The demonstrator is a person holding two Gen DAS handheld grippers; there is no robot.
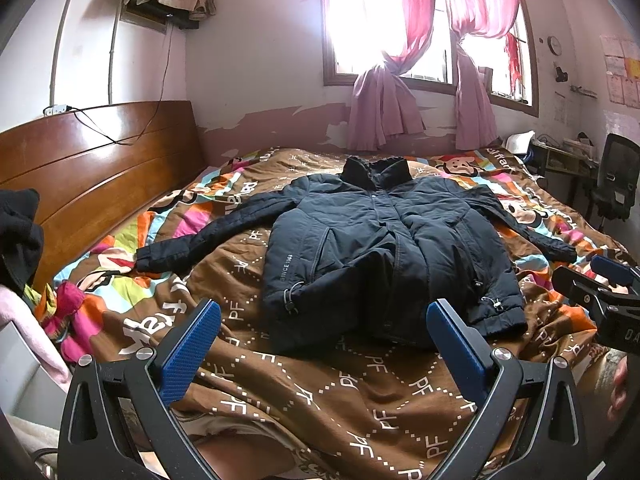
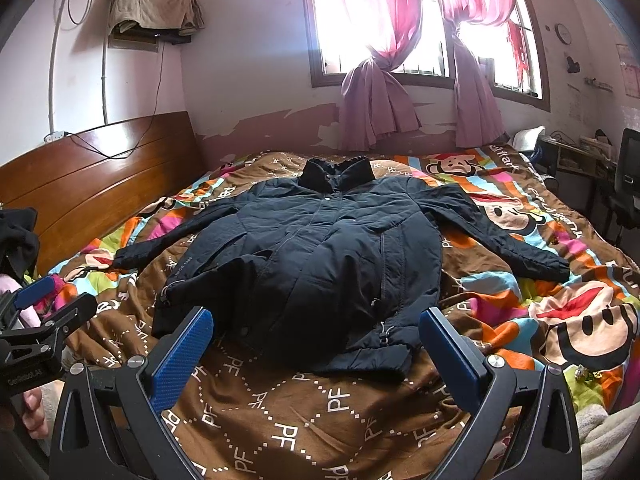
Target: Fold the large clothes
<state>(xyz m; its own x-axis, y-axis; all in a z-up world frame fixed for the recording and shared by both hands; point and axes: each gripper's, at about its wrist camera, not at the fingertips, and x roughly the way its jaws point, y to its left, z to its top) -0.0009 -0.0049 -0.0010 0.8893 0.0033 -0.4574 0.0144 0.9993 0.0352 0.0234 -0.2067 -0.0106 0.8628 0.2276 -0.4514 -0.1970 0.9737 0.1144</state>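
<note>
A dark jacket [image 1: 384, 248] lies front-up in the middle of the frame on a patterned bedspread [image 1: 340, 400], collar toward the window [image 1: 400, 20] at the top, sleeves spread out to the left and right. The left gripper [image 1: 324, 344] sits at the bottom centre, jaws spread wide and empty, the jacket's hem just beyond its fingertips. In the right wrist view the right gripper [image 2: 316, 340] is likewise spread and holds nothing, with the hem lying between and just past its blue pads [image 2: 182, 360]
</note>
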